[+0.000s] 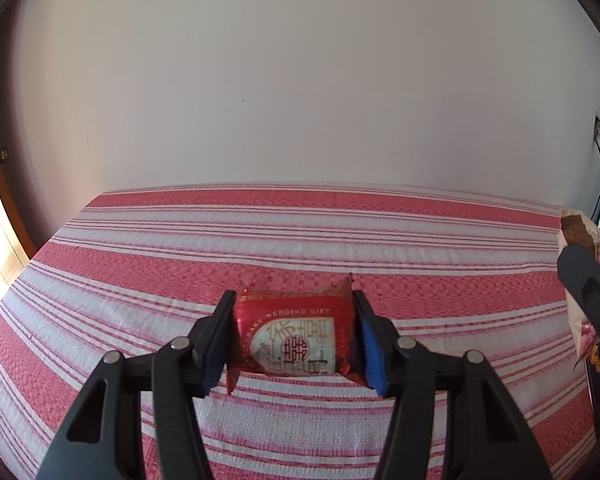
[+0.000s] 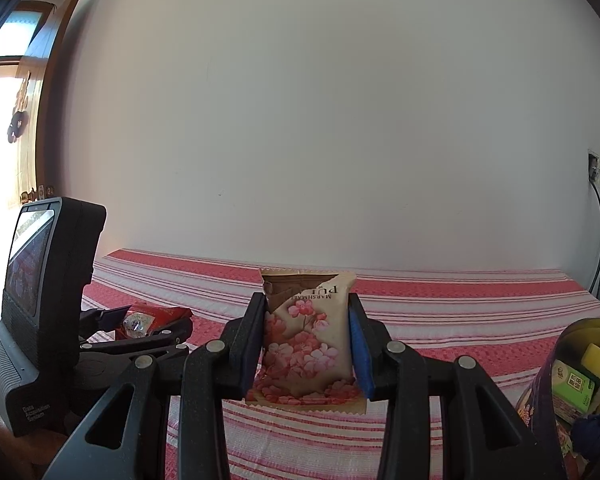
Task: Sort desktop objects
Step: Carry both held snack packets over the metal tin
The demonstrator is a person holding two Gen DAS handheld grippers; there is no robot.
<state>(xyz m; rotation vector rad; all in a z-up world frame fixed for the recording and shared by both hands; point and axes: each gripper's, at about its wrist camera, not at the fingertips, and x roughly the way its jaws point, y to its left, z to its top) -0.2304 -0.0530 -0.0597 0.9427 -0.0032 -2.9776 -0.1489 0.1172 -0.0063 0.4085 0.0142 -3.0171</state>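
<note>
Now, left hand-held gripper (image 1: 294,340): tilted downward, pads pinching the red packet (image 1: 292,338) just above the striped counter (image 1: 140,264)
Right hand-held gripper (image 2: 306,344): nearly level, clamped on the floral packet (image 2: 306,336), lifted upright
Far right: open pouch (image 2: 572,384) holding items

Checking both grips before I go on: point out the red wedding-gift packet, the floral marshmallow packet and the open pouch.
red wedding-gift packet (image 1: 294,340): left wrist view, white label.
floral marshmallow packet (image 2: 306,340): right wrist view, blossom print.
open pouch (image 2: 556,344): right wrist view, near rim.
</note>
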